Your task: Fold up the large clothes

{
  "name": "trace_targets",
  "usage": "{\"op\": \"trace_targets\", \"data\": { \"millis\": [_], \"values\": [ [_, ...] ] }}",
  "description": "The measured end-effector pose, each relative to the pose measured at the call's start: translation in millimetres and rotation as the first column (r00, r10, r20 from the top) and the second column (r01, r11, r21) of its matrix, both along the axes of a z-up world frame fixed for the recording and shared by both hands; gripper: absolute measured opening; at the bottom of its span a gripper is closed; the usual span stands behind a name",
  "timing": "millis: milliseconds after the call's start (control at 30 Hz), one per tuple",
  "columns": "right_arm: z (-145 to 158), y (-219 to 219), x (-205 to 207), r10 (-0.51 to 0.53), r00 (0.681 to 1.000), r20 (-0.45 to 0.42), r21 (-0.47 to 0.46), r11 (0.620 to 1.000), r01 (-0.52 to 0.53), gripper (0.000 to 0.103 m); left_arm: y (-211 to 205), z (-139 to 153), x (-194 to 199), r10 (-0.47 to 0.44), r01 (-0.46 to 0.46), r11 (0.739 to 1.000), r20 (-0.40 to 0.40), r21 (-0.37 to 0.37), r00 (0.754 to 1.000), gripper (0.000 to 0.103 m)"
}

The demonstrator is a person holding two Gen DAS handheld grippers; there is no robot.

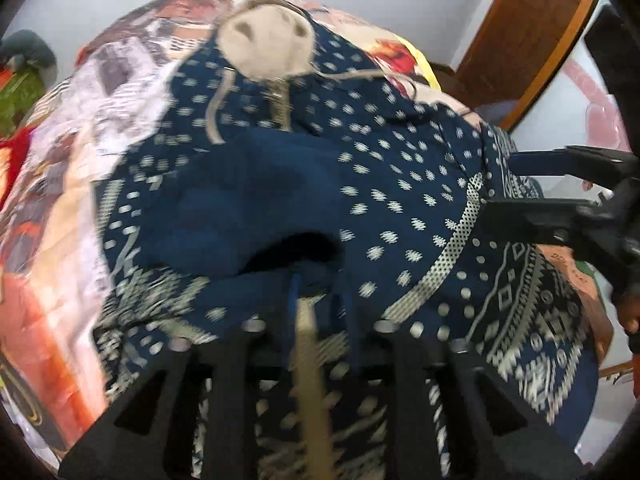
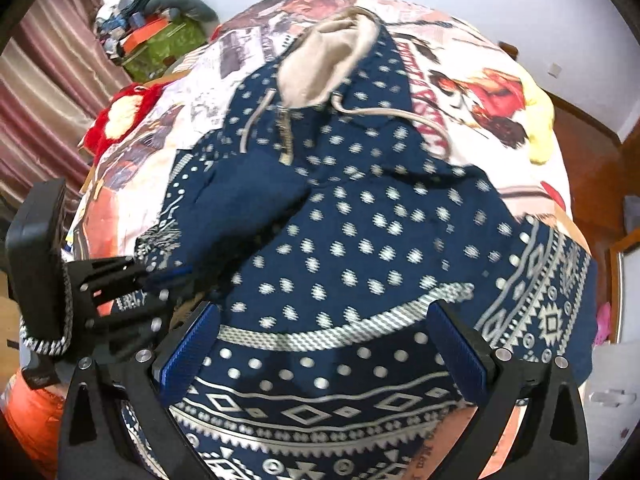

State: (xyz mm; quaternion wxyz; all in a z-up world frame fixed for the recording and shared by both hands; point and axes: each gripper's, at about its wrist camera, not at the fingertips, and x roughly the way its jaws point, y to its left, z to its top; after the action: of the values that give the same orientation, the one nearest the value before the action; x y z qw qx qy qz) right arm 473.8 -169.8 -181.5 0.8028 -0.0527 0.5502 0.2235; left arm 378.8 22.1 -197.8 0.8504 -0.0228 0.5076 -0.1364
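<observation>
A navy hoodie [image 1: 400,184] [image 2: 360,240] with white dots and a patterned hem lies front up on the bed, its beige-lined hood [image 2: 328,64] at the far end. A plain navy sleeve [image 2: 248,208] lies folded across the chest. My left gripper [image 1: 322,300] sits low over the sleeve's near fold; its jaws stand a little apart, with navy cloth and a beige zipper strip [image 1: 308,360] loose between them. It also shows in the right wrist view, left gripper [image 2: 180,276] at the sleeve's end. My right gripper [image 2: 324,352] [image 1: 500,180] hangs wide open above the hem band, holding nothing.
The bed carries a printed sheet [image 2: 460,60]. A red plush thing [image 2: 120,120] lies at its left edge and a yellow one [image 2: 536,120] at its right. A cluttered pile with green cloth [image 2: 160,40] and a curtain [image 2: 48,80] stand beyond. A wooden frame [image 1: 520,40] rises at the right.
</observation>
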Motion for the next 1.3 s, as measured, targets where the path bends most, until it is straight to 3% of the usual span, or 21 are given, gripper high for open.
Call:
{"op": "trace_targets", "data": {
  "millis": [67,100,267,400,633,767,867,933,967,1067,1167,1300],
  "values": [
    [3.7,14.6,-1.3,0.025,1.000,0.016,0.002,1.000,-0.025,0.103,27.3,11.8,-13.6,0.047,-0.046,0.999,0.049,-0.011,0.998,0.053],
    [5.0,22.0,-1.4,0.039,0.999,0.024,0.002,0.999,-0.039,0.103,41.3,16.5,-20.3,0.080,-0.079,0.997,0.077,-0.004,0.994,0.056],
    [3.4,75.1,-0.7,0.136,0.988,0.071,-0.042,0.990,-0.133,0.103,113.6,14.7,-39.8,0.238,-0.251,0.962,0.127,0.108,0.963,0.058],
    [-14.2,120.9,3.0,0.212,0.975,0.066,-0.090,0.975,-0.205,0.103,157.2,-13.0,-50.1,0.305,-0.312,0.937,0.069,0.157,0.950,0.058],
    [-53.2,192.4,16.0,0.320,0.945,0.061,-0.167,0.937,-0.307,0.101,177.7,-74.2,-46.3,0.318,-0.308,0.940,-0.047,0.145,0.947,0.058],
    [-79.4,222.9,26.8,0.353,0.935,0.021,-0.200,0.918,-0.342,0.084,181.3,-95.4,-33.8,0.324,-0.314,0.942,-0.081,0.117,0.942,0.058],
    [-102.2,237.8,31.1,0.371,0.929,-0.001,-0.242,0.901,-0.360,0.071,180.1,-97.5,-27.1,0.321,-0.316,0.945,-0.053,0.085,0.946,0.058],
    [-112.0,242.6,31.2,0.382,0.924,0.021,-0.269,0.892,-0.362,0.069,176.3,-99.4,-22.3,0.316,-0.311,0.946,-0.043,0.087,0.948,0.058],
    [-112.4,243.7,29.9,0.392,0.919,0.049,-0.270,0.891,-0.365,0.065,174.1,-99.8,-20.3,0.317,-0.312,0.945,-0.034,0.094,0.948,0.058],
    [-109.9,245.3,28.9,0.396,0.913,0.100,-0.300,0.887,-0.352,0.036,167.1,-100.9,-17.6,0.316,-0.313,0.942,-0.007,0.120,0.949,0.058],
    [-106.6,240.8,30.7,0.380,0.918,0.114,-0.277,0.899,-0.338,0.013,164.8,-101.8,-16.1,0.331,-0.328,0.936,0.002,0.124,0.944,0.058],
    [-82.5,221.1,33.5,0.312,0.932,0.185,-0.215,0.938,-0.271,0.010,168.1,-101.7,-12.1,0.351,-0.349,0.930,0.002,0.115,0.936,0.057]
  ]
}}
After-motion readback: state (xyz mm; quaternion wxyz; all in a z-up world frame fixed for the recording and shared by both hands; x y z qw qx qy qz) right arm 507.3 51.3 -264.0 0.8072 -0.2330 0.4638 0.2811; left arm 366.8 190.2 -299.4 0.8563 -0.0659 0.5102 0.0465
